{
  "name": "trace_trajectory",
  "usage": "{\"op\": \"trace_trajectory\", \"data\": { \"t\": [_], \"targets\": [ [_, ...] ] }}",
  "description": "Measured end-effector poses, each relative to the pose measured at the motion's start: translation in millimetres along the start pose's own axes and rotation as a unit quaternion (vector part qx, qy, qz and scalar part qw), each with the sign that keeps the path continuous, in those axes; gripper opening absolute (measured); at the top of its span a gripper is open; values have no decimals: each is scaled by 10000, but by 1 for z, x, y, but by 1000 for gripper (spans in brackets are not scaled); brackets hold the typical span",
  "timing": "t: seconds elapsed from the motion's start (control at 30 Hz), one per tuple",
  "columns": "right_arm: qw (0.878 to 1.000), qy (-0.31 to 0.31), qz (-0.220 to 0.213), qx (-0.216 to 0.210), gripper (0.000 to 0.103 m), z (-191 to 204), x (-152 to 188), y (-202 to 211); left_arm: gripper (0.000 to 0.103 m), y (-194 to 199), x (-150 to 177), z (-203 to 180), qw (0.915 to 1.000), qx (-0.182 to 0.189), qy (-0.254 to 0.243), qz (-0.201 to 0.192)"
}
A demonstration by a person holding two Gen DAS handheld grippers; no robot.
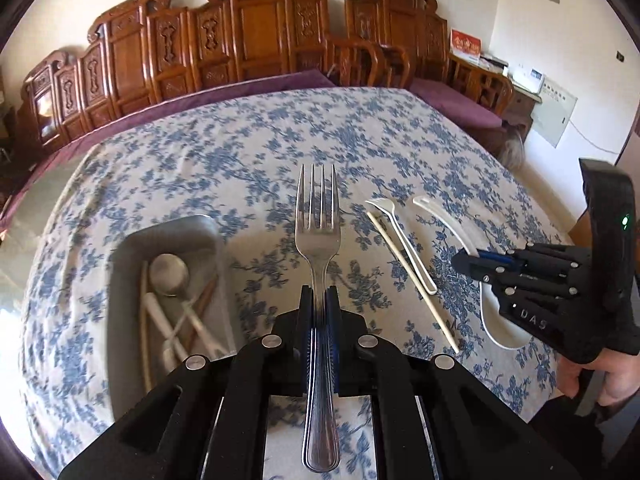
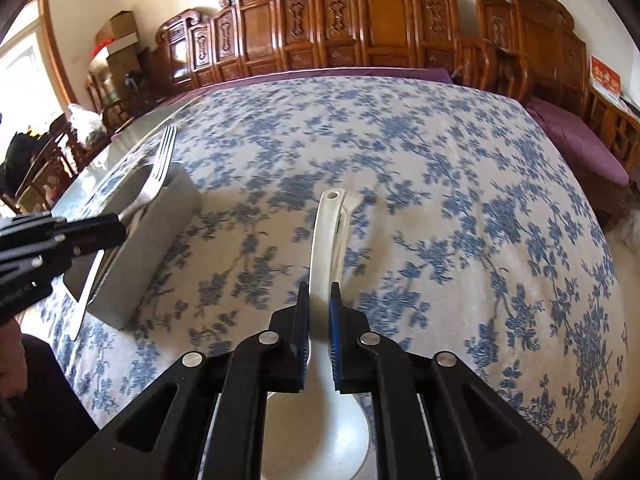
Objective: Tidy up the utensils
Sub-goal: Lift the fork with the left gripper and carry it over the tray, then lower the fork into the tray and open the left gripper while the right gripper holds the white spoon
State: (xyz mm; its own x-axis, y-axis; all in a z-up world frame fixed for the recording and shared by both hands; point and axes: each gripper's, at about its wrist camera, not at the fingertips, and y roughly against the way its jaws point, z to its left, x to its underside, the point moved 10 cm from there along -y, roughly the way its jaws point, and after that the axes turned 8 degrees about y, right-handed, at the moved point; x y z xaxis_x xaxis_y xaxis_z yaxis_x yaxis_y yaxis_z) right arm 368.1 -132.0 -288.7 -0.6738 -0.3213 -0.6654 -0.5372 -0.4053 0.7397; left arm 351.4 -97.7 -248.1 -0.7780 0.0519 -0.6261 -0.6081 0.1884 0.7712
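My left gripper (image 1: 319,294) is shut on a metal fork (image 1: 318,216), tines pointing away, held above the table just right of a grey tray (image 1: 120,248). The tray holds a metal spoon (image 1: 170,274), white utensils and chopsticks. In the right wrist view the fork (image 2: 158,176) hangs over the tray (image 2: 160,216). My right gripper (image 2: 320,292) is shut on the handle of a white ladle (image 2: 326,240) resting on the cloth; it also shows in the left wrist view (image 1: 466,264). A small white spoon (image 1: 404,240) and a white chopstick (image 1: 412,280) lie between the grippers.
The table has a blue floral cloth (image 1: 360,140). Carved wooden chairs (image 1: 256,28) with purple cushions line the far side. A glass table edge (image 2: 80,188) shows beyond the tray on the left.
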Motion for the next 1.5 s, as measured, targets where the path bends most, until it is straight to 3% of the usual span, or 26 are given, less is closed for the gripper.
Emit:
{"op": "trace_trajectory", "data": {
  "t": [0.3, 0.5, 0.83, 1.5],
  "targets": [
    [9985, 249, -359, -336, 10, 50, -18, 26, 6, 32, -4, 43, 9996, -90, 220, -162],
    [9970, 448, -440, -450, 10, 74, -22, 32, 6, 32, -5, 78, 9987, -255, 391, -191],
    [9981, 449, -265, -316, 10, 66, -14, 19, 6, -14, 3, 131, 9955, -554, 774, 40],
    [9984, 492, -134, -243, 10, 62, -8, 6, 6, -55, 31, 144, 9928, -710, 828, 489]
  ]
}}
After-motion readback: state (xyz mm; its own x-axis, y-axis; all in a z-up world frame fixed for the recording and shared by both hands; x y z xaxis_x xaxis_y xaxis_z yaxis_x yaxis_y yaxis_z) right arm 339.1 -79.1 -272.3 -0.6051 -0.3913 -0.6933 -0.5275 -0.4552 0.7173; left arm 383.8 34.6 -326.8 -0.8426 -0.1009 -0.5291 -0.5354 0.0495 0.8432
